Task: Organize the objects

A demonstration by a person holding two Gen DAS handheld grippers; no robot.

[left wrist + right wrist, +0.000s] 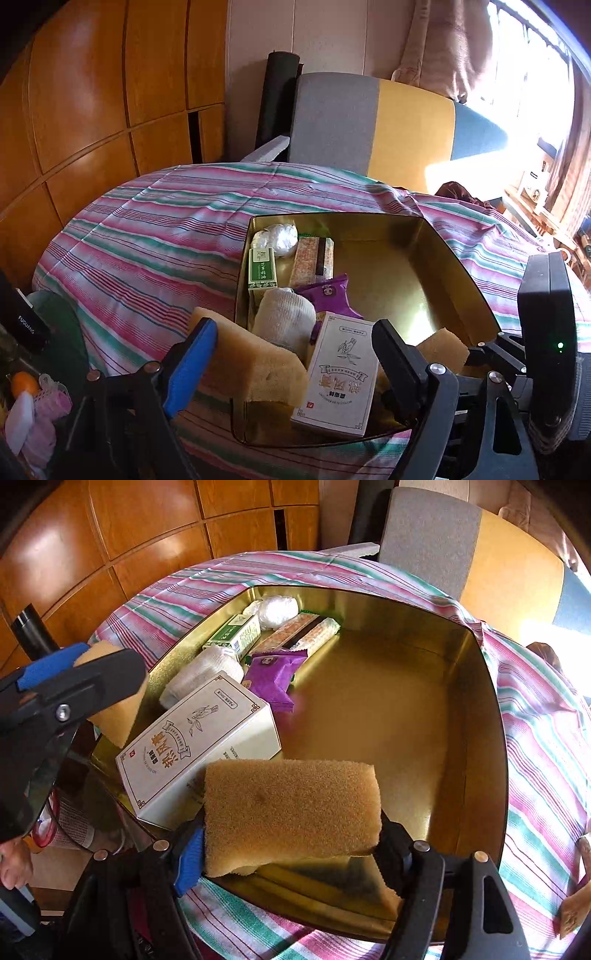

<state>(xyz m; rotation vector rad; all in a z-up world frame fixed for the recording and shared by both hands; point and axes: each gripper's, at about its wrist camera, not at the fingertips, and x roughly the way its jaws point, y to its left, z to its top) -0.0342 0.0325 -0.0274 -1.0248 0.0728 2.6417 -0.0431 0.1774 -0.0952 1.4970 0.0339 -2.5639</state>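
Note:
A gold tin box (436, 258) (461, 701) sits on the striped cloth. In it lie a white printed carton (341, 373) (195, 738), a purple packet (330, 295) (275, 679), a rolled white cloth (284, 317) (201, 672), a green-and-white box (263, 273) (236, 633), a long patterned packet (312, 258) (303, 633) and a white wrapped ball (282, 238) (277, 609). My left gripper (295, 365) is open around the white carton, its sponge pads (258, 365) apart. My right gripper (291, 842) hangs over the tin's near edge; sponge pads (291, 808) hide its gap.
The striped cloth (147, 240) covers a round table. A grey and yellow chair (369, 122) stands behind it, wooden cabinets (92, 92) at left. A mesh bag with an orange (24, 384) hangs at lower left. A hand (14, 860) shows at left.

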